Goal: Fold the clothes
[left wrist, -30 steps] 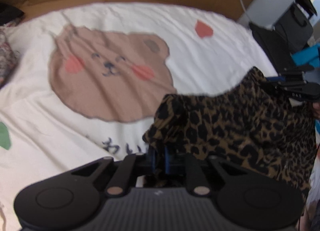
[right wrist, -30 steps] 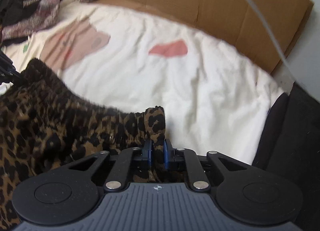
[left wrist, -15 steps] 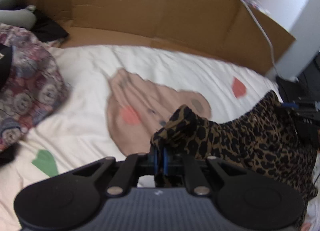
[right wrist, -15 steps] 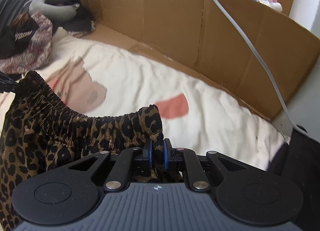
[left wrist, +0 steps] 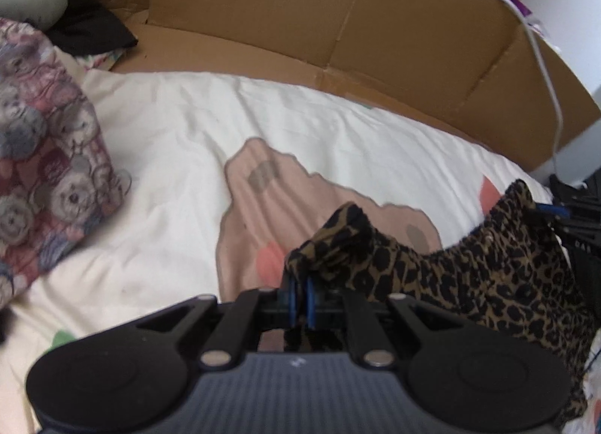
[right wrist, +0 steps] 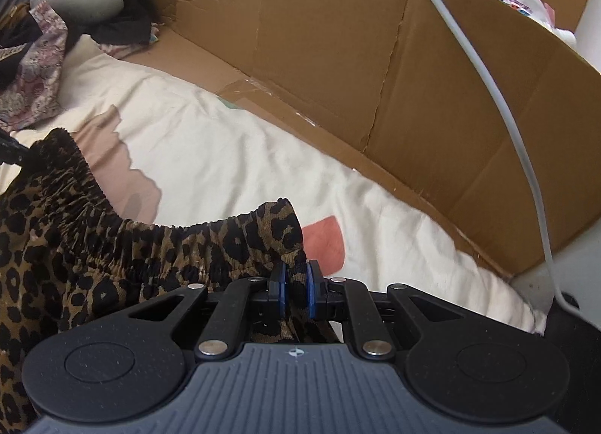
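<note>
Your left gripper (left wrist: 299, 297) has its blue pads pressed nearly together on one end of the leopard-print garment (left wrist: 488, 268), a bunched corner of cloth rising just above the fingertips. Your right gripper (right wrist: 296, 289) is likewise clamped on the other end of the gathered elastic edge, with fabric pinched between its pads. The garment hangs stretched between your two grippers, lifted above the white bedsheet (right wrist: 225, 156), its waistband sagging in a shallow curve and the rest draping down towards you. Beneath it on the sheet lies a printed tan bear face (left wrist: 263, 216) with pink cheeks. Farther off to your left sits a patterned pile of clothes (left wrist: 41, 156). Beyond the sheet stands a cardboard wall (right wrist: 375, 58), with a white cable (right wrist: 488, 77) running across it.
</note>
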Action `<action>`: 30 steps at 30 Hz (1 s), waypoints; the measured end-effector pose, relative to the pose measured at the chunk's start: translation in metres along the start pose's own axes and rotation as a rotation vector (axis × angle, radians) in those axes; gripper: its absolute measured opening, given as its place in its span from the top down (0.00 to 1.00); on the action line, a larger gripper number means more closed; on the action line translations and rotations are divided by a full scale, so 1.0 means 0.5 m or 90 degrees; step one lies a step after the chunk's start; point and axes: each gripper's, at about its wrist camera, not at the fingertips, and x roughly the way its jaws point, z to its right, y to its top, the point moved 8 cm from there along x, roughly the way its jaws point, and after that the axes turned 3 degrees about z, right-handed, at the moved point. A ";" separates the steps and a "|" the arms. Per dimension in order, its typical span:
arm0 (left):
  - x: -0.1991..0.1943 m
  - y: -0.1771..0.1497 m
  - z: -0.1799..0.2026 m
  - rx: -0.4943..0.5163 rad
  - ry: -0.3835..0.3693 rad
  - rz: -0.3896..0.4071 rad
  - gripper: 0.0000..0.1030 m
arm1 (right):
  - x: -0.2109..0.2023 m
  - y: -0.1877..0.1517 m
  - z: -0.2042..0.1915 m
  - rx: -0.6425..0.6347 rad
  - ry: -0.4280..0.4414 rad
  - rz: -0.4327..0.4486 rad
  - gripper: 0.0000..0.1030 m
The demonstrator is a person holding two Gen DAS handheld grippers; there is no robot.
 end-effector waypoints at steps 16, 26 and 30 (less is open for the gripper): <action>-0.022 0.159 -0.009 0.043 0.048 0.057 0.94 | 0.025 0.122 0.038 0.010 -0.044 0.038 0.91; 0.047 0.192 -0.006 0.046 0.047 0.042 0.92 | 0.094 0.135 0.067 0.024 -0.081 0.018 0.89; 0.091 0.174 -0.013 0.036 0.073 0.016 0.84 | 0.129 0.098 0.088 0.059 -0.081 -0.016 0.74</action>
